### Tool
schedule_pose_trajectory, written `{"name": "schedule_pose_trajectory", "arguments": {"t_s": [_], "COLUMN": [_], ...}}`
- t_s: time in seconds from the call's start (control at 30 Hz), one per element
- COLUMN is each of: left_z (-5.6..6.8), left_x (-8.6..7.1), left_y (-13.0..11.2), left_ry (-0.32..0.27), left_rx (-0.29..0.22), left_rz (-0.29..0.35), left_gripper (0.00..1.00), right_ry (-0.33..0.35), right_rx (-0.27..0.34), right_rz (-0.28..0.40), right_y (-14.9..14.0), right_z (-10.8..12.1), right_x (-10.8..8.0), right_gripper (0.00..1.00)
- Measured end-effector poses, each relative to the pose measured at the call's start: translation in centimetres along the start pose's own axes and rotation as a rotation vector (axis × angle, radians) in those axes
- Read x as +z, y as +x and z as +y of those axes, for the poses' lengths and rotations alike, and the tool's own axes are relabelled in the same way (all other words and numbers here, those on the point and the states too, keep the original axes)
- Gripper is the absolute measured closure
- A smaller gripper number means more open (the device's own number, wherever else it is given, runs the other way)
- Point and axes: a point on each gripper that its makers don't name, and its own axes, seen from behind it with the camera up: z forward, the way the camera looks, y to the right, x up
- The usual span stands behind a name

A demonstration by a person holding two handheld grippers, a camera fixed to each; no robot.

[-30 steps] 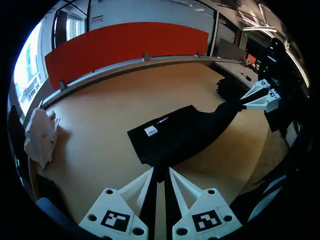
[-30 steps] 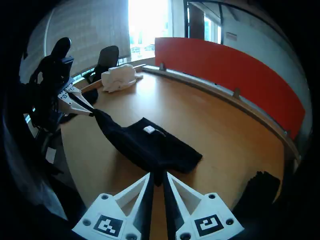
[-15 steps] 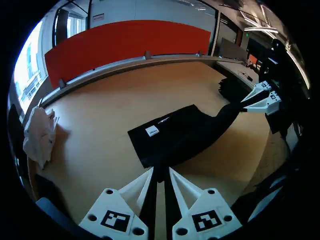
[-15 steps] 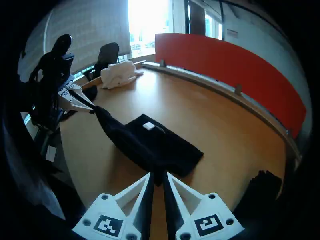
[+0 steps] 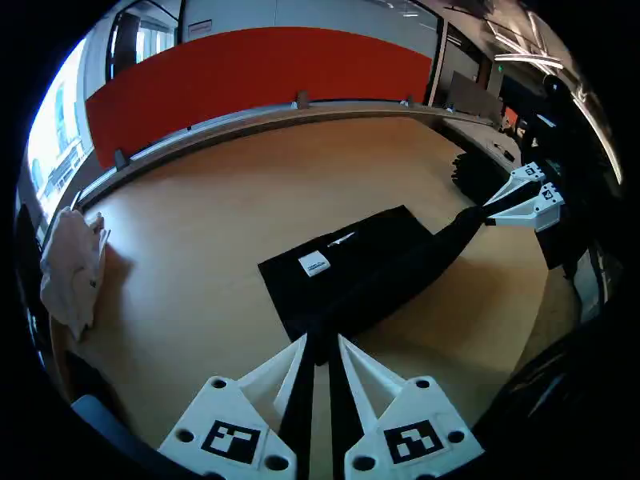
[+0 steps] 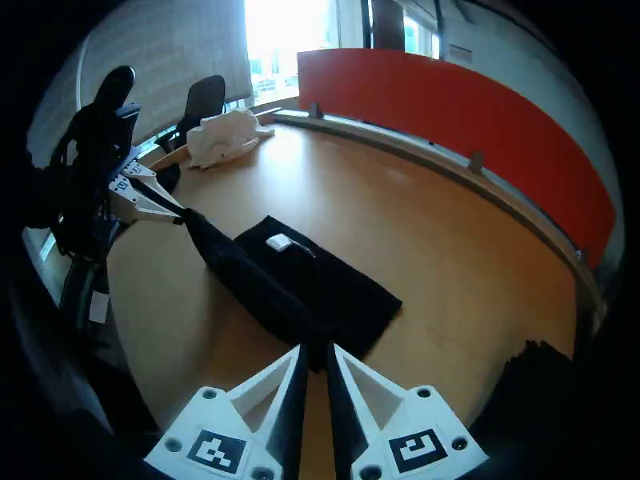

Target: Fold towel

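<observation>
**Task item.** The black towel (image 5: 360, 264) lies on the wooden surface (image 5: 200, 200). Its far part is flat, with a white label (image 5: 314, 263) facing up. Its near edge is lifted clear and pulled into a dark band.

**Left hand-held gripper** (image 5: 320, 352). The fingers are drawn together, clamped on one end of that band.

**Right hand-held gripper** (image 6: 316, 356). The fingers are likewise together, clamped on the other end.

Each hand-held gripper also appears farther off in the other's view, with black cloth pinched at its tips.

**Surroundings.**
- A white cloth bundle (image 5: 70, 264) sits at the left end of the surface, well apart from the towel.
- A dark pile (image 5: 480, 172) sits at the right end, near the right hand-held gripper.
- A red partition (image 5: 256, 72) runs along the far edge.

**Views compared.** The right gripper view takes in office chairs (image 6: 202, 98) and a bright window (image 6: 288, 40) beyond the bundle. The left gripper view takes in ceiling lights (image 5: 520, 58) at the far right.
</observation>
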Motion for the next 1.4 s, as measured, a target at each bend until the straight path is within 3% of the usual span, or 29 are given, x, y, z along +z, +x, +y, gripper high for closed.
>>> {"name": "schedule_pose_trajectory", "arguments": {"t_s": [0.27, 1.4], "left_z": [-0.8, -3.3], "left_x": [2.1, 8.7], "left_y": [0.4, 1.1], "left_ry": [0.012, 0.04], "left_rx": [-0.009, 0.035], "left_rz": [-0.011, -0.056], "left_gripper": [0.89, 0.89], "right_ry": [-0.004, -0.016], "right_rx": [0.018, 0.064], "right_rz": [-0.023, -0.097], "right_y": [-0.1, -0.7], "right_z": [1.3, 5.1], "right_x": [1.5, 6.6], "right_gripper": [0.85, 0.85]}}
